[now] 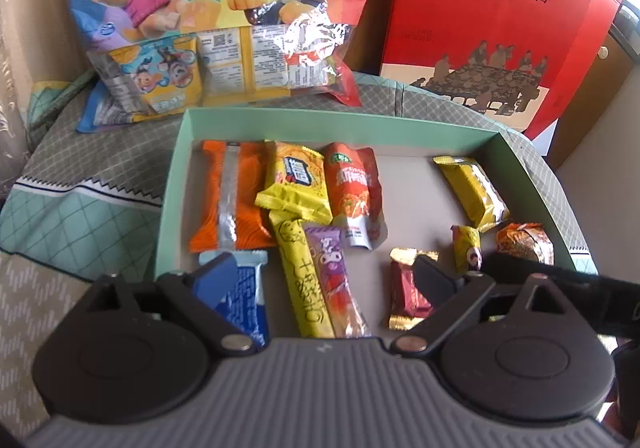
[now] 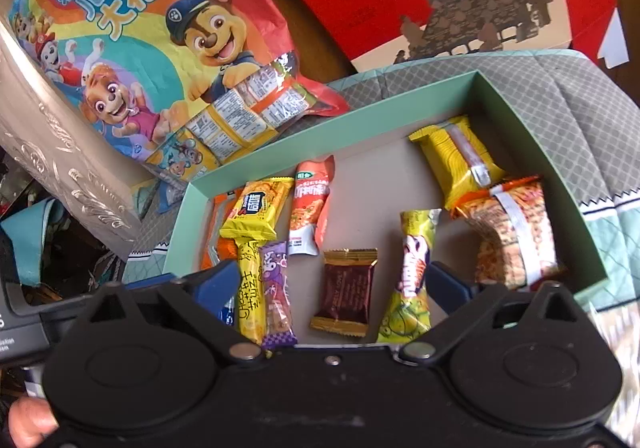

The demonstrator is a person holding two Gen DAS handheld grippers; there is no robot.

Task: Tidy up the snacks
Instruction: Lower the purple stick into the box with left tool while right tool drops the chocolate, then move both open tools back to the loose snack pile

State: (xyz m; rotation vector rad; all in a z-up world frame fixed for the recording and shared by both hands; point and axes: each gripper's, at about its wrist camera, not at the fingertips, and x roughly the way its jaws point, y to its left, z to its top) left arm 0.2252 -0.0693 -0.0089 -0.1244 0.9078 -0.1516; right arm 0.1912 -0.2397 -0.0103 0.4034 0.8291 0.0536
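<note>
Mint-green tray [image 1: 532, 183] resting on a quilted grey-and-teal cloth [image 1: 80, 175], holding the loose snacks: orange packet [image 1: 230, 195] at far left, yellow packet [image 1: 294, 183] and red pouch [image 1: 354, 187] beside it, maroon candy [image 2: 345, 292] nearer the front. Left tongs [image 1: 322, 276] spread wide, empty, over the yellow stick [image 1: 302, 280] (purple stick [image 1: 332, 276] touching it). Right tongs [image 2: 332, 280] likewise spread wide, gripping nothing, maroon candy between the tips; cartoon gift bag [image 2: 140, 39] and red box [image 1: 480, 27] behind.

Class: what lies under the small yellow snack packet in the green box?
The yellow snack packet overlaps the orange packet and the long yellow stick's top end. Whatever else lies beneath is hidden inside the green box.
</note>
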